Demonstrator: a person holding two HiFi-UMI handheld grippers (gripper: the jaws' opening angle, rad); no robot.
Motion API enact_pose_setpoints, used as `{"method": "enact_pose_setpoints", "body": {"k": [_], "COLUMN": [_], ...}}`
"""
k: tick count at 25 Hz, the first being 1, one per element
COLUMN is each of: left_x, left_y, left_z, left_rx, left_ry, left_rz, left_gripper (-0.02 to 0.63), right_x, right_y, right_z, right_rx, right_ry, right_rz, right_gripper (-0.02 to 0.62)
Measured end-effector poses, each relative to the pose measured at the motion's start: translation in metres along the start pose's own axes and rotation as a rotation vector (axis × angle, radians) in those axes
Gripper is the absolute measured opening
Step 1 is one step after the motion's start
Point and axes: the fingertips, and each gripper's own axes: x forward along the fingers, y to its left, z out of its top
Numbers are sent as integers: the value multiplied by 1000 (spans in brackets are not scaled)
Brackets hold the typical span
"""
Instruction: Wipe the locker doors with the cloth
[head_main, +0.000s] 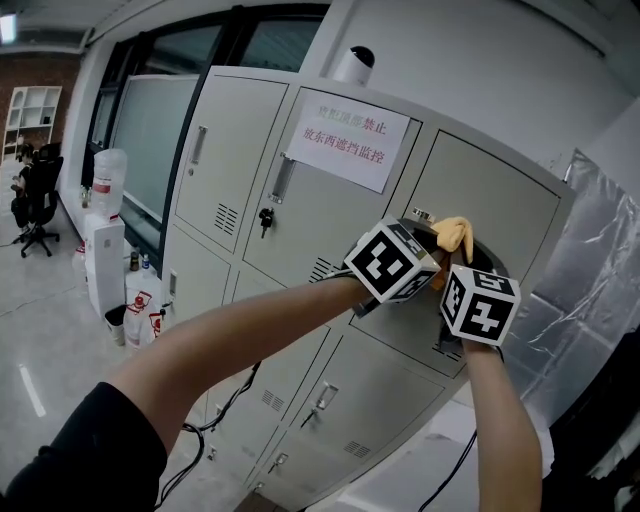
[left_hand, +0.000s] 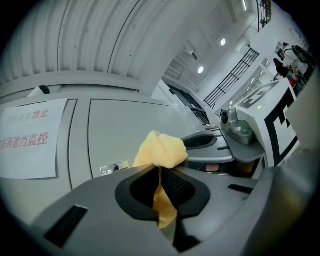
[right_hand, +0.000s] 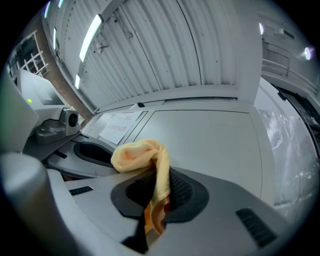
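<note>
Head view: taken from above and behind both forearms, facing a bank of grey lockers at close range, with the frame canted so the doors slope toward lower right. Left gripper view: set low behind the left gripper, looking along its jaws and upward at the near door, with the ceiling across the top. Right gripper view: likewise behind the right gripper. All three views share the yellow cloth and the paper notice.
</note>
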Motion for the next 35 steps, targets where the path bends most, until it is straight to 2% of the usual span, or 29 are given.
{"method": "enact_pose_setpoints", "body": {"k": [8, 23, 29, 35], "left_x": [33, 90, 102, 100], "left_y": [-43, -120, -135, -136], "left_z": [17, 37, 36, 39], "left_rx": [18, -12, -30, -8], "left_ry": [5, -42, -51, -51], "left_rz": [-46, -162, -186, -207], "left_gripper": [32, 32, 32, 32], "right_x": [-27, -76, -85, -86], "right_y": [-50, -133, -148, -148], "right_z": [-14, -41, -47, -48], "right_rx": [4, 15, 20, 44], "right_ry": [21, 60, 67, 46], "right_rz": [-57, -151, -155, -172], "right_gripper": [63, 63, 63, 63]}}
